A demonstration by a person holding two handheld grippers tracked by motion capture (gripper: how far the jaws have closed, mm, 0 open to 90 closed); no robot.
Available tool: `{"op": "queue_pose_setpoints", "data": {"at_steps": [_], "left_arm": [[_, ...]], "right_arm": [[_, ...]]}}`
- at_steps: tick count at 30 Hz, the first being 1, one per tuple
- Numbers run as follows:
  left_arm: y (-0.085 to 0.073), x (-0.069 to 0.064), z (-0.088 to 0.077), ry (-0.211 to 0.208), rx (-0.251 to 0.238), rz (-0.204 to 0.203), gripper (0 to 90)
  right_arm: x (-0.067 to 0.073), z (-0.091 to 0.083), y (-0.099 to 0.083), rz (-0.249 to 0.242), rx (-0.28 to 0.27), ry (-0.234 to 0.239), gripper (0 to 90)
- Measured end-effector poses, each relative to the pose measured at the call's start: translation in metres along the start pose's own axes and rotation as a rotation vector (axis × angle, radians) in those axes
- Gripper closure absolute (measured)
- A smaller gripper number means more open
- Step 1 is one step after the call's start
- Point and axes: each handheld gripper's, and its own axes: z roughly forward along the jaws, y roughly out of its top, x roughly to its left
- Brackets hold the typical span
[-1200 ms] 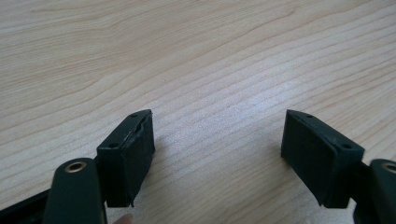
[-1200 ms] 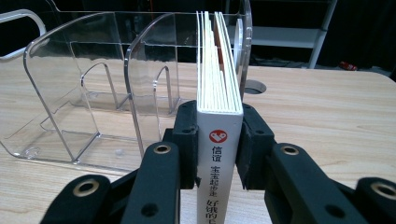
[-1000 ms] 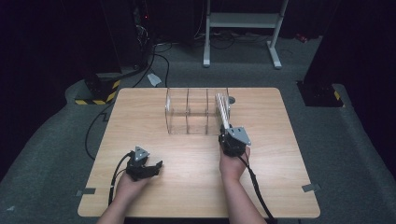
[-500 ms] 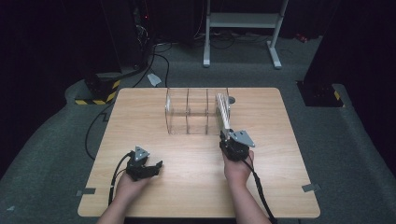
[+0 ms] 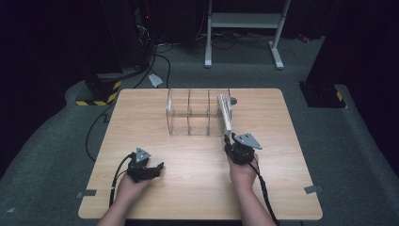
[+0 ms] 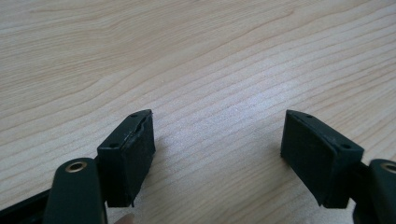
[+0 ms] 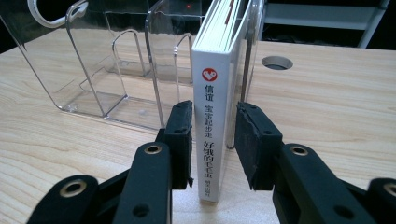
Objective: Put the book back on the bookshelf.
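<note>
A white book [image 7: 212, 93] with a red logo and dark characters on its spine stands upright in the rightmost slot of a clear acrylic rack [image 7: 116, 70]. My right gripper [image 7: 214, 140] straddles the spine, and its jaws have just been closing, pads against both covers. From above, the book [image 5: 225, 113] leans in the rack [image 5: 188, 113] at mid-table, with the right gripper [image 5: 229, 140] at its near end. My left gripper [image 5: 157, 168] rests near the front left of the table. Its jaws [image 6: 217, 154] stand wide open over bare wood.
The rack's other slots hold nothing. A round cable hole [image 5: 233, 100] lies in the tabletop just behind the rack's right end. A white metal stand [image 5: 244, 23] and dark equipment stand on the floor beyond the table. A cable trails from each gripper toward the front edge.
The right hand has shifted very slightly at the near end of the book. The left hand and the rack have not moved.
</note>
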Motion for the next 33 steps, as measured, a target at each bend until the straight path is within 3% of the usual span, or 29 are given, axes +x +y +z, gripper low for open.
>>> {"op": "queue_pose_setpoints", "data": {"at_steps": [6, 17, 33], "left_arm": [[0.0001, 0.0001, 0.0001, -0.001, 0.0, 0.002, 26.0], [0.0002, 0.0004, 0.0001, 0.0, 0.0, 0.006, 26.0], [0.0002, 0.0004, 0.0001, 0.0, 0.0, 0.006, 26.0]], "right_arm": [[-0.0028, 0.0012, 0.003, -0.005, 0.0, 0.024, 65.9], [0.0008, 0.0012, 0.0078, -0.01, 0.0, 0.017, 72.2], [0.0058, 0.0027, 0.0074, 0.033, -0.011, -0.043, 73.9]]}}
